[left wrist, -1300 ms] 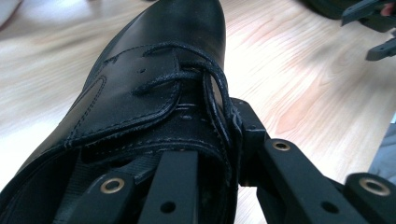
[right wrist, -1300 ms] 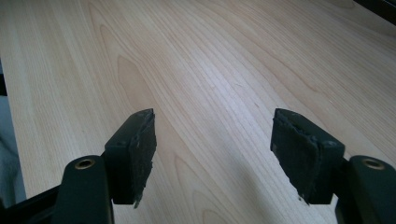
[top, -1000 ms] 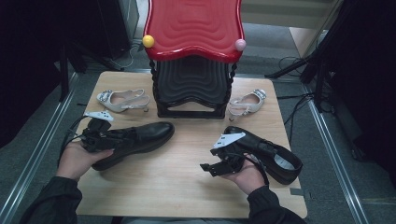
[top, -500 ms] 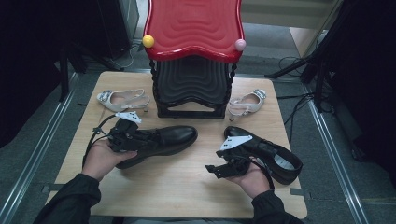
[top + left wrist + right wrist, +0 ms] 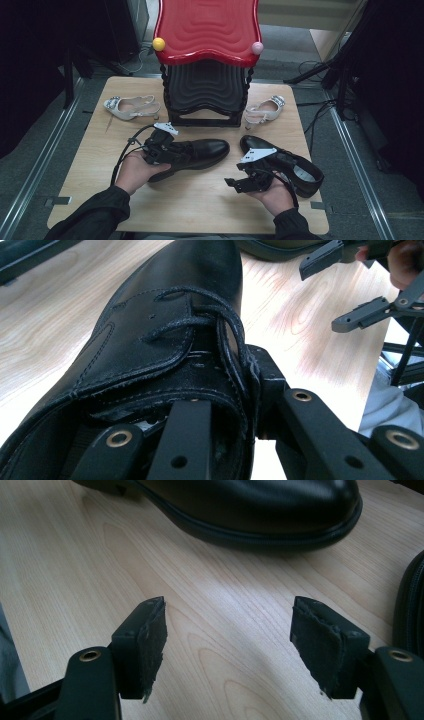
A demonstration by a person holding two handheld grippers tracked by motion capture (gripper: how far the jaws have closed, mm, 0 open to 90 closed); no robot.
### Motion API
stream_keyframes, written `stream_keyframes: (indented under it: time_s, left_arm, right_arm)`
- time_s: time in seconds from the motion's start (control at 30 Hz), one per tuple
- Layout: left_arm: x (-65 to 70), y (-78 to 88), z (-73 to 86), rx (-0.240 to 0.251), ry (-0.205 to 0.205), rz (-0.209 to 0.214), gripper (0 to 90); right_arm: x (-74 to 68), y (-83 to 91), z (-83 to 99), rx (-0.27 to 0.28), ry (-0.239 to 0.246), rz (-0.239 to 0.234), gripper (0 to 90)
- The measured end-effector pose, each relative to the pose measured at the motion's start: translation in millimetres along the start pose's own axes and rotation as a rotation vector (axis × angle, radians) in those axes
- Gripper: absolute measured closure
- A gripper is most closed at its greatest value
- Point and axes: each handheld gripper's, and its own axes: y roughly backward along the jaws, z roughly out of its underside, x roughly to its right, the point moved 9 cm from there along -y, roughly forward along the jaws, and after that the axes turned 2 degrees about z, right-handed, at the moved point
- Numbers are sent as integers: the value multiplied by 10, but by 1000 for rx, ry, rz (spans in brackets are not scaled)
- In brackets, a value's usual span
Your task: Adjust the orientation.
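At frame centre, the left gripper (image 5: 167, 150) clamps the boot (image 5: 197, 152).
One of its fingers (image 5: 182, 440) sits inside the boot's collar, the other outside; right gripper (image 5: 239, 184) gapes wide over bare worktop (image 5: 200, 200), lower right.

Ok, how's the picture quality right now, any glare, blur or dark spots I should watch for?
High view: soft overall, surroundings very dark, bright sheen on the red stool. Left gripper view: the laced shoe is sharp, but white glare washes out the table at right. Right gripper view: pads sharp, a glare streak crosses the wood, the shoe's toe shines.
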Motion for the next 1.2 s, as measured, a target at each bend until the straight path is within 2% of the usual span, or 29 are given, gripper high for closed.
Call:
stream_keyframes:
  time_s: [0.17, 0.33, 0.5, 0.57, 0.67, 0.83, 0.93, 0.97, 1.03, 1.07, 1.13, 1.2]
  left_arm:
    - [59, -163, 5, -19, -2, 10, 803]
    - [91, -266, 14, -15, -3, 16, 798]
    - [61, -269, 46, -22, -1, 40, 795]
    - [56, -272, 48, -17, 0, 35, 784]
    - [63, -287, 65, -27, -32, 25, 764]
    - [46, -275, 82, -35, -38, 22, 730]
    - [37, -264, 85, -40, -44, 18, 701]
    - [34, -254, 84, -36, -44, 12, 650]
    - [31, -228, 83, -38, -37, 18, 621]
    - [34, -199, 89, -42, -36, 26, 543]
    - [34, -175, 90, -41, -42, 21, 521]
    - [37, -111, 90, -38, -51, 21, 460]
  right_arm:
    - [7, 3, 7, -1, -9, 5, 314]
    - [5, 9, 0, 6, -6, 4, 315]
    - [5, 2, 2, 2, -6, 4, 315]
    - [4, 0, 3, 1, -5, 4, 315]
    - [0, 1, -1, 3, -1, 4, 315]
    - [11, 2, 2, 3, -3, 7, 314]
    - [7, 2, 3, 1, -7, 6, 315]
    - [2, 2, 2, 1, -5, 3, 315]
    - [3, 2, 2, 2, -3, 3, 314]
    - [8, 3, 0, 4, -5, 5, 315]
    - [10, 4, 1, 4, -6, 5, 315]
    - [12, 8, -1, 5, -5, 4, 314]
